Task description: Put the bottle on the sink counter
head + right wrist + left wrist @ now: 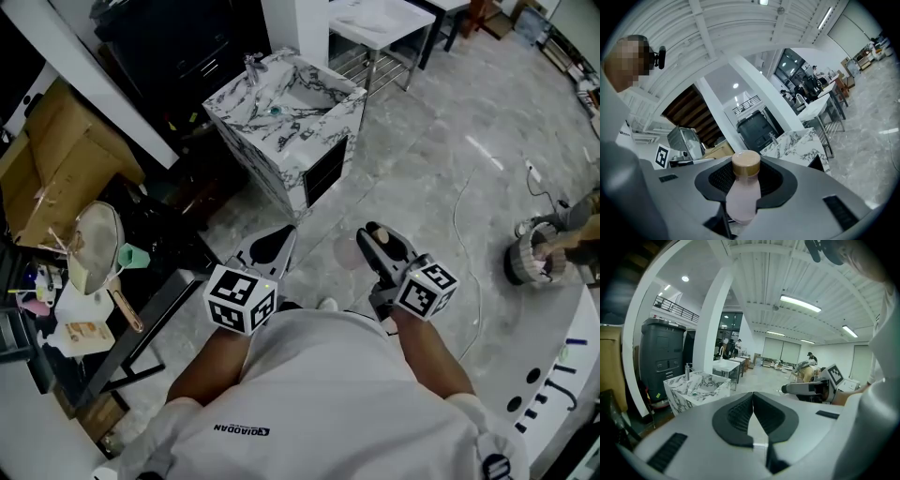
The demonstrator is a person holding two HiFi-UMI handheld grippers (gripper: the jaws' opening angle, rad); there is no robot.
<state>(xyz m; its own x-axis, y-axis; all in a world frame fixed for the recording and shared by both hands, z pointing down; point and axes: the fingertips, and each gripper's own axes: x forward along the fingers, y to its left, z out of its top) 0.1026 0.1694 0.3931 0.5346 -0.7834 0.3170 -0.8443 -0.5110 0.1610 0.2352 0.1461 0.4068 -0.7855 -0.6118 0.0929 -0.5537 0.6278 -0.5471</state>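
Out on the open floor (441, 178), well apart from the marbled sink unit (281, 159), the person holds both tools low in front of the body, pointing towards that unit. The right gripper (745, 180) has its jaws pinching a pale pink bottle (742, 199) round the body. The tan cap (746, 163) stands clear beyond the dark pads, so the neck and top are free and the grip sits on the widest, firmest part, which I judge keeps the bottle from pivoting while it is carried. In the head view the bottle shows only as a pale shape inside those jaws, tipped forward and not upright. The left gripper (753, 401) has its jaws pressed together on nothing. It seems to be kept alongside simply as a spare, since one tool is enough for so light a thing. The task's thing is therefore in the air, in the right jaws, and not yet near its goal. The sink's surface is a narrow marbled rim round a basin, with a faucet (253, 66) at the far corner. I judge the carry is at an early stage. Setting down will call for turning the bottle upright over a flat stretch of rim, because a base placed too near the inner edge could slide into the basin.
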